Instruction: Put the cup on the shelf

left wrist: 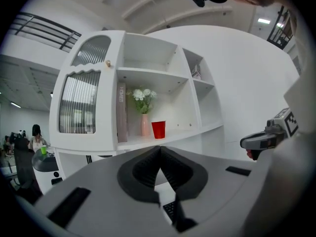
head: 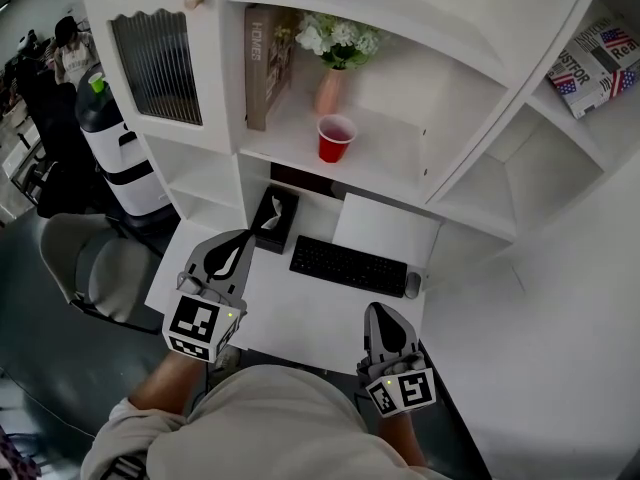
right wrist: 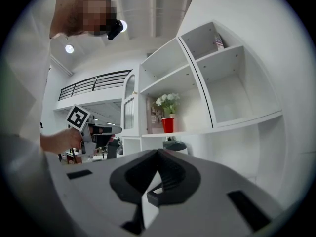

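Red plastic cup (head: 336, 138) upright on the white shelf (head: 400, 163), 12 o'clock of both tongs, just beside a pink flower vase (head: 330, 90). Left gripper (head: 245, 236) and right gripper (head: 385, 313): jaws together, empty. Likely risk: a careless upward reach toppling the light cup. Brown book (head: 262, 68) at 11 o'clock: "HOMES".

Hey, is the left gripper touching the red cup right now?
Apart. The head view shows the left gripper low over the desk, jaws shut with nothing between them, while the cup stands up on the shelf.
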### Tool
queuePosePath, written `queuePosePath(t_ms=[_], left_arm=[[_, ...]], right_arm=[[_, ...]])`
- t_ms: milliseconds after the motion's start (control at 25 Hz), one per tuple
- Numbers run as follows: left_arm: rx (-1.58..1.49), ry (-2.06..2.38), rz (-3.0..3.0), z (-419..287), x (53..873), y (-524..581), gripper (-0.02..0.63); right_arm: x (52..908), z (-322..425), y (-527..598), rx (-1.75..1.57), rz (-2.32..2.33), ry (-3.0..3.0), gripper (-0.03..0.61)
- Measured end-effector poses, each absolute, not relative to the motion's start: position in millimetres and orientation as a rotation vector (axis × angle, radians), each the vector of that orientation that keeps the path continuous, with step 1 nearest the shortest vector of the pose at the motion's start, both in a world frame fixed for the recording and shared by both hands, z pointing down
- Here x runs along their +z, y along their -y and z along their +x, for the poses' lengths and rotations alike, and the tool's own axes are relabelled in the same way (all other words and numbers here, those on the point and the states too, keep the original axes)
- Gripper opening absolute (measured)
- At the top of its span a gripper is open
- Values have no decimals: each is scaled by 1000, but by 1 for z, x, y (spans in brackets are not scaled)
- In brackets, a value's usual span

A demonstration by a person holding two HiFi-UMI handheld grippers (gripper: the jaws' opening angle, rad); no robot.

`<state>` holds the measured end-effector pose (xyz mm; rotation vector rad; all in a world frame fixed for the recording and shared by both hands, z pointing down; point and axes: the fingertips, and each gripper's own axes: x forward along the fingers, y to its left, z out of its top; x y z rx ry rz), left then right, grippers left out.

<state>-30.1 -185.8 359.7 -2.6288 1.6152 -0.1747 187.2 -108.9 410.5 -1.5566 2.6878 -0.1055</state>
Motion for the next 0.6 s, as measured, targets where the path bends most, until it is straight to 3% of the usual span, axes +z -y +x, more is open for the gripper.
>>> queuePosePath(t_ms=[600], left_arm=[[-192,-1604,-2683,-41,392,170,0]], right_arm=[[408,182,109,-87,-1572,-2697,3]])
